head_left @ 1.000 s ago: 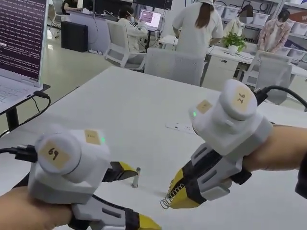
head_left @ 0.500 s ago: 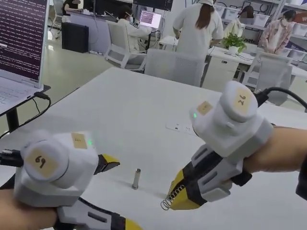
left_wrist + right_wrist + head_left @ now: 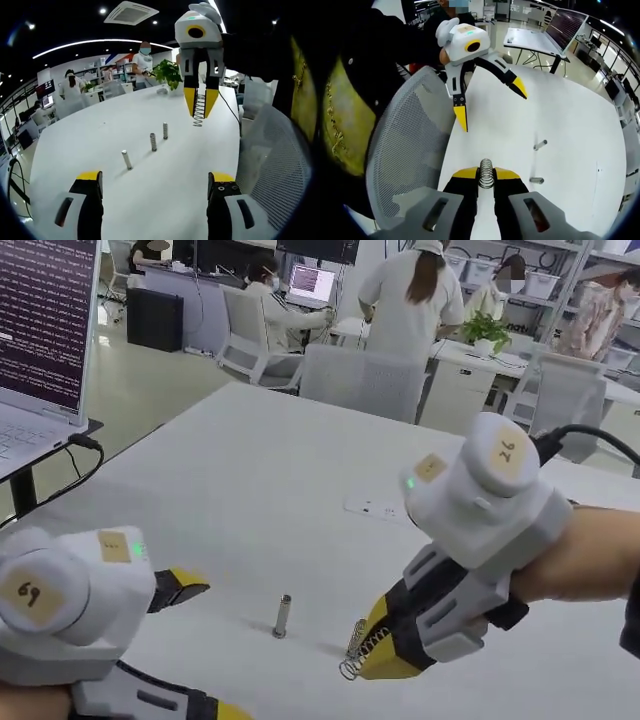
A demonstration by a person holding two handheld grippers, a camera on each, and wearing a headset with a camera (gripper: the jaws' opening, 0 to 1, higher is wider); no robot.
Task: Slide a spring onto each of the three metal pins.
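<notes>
White desk [image 3: 260,480], laptop [image 3: 40,330] and people [image 3: 415,300] beyond the bare pin [image 3: 283,615]. Right gripper [image 3: 372,642] fingers clamp spring [image 3: 486,179]; left gripper [image 3: 155,176] fingers spread apart.

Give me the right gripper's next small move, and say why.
Probably carry the spring, clamped in the right gripper, over the bare pin and line it up above the tip. The left gripper view shows the other two pins already sprung, and this one stands upright, uncovered.
</notes>
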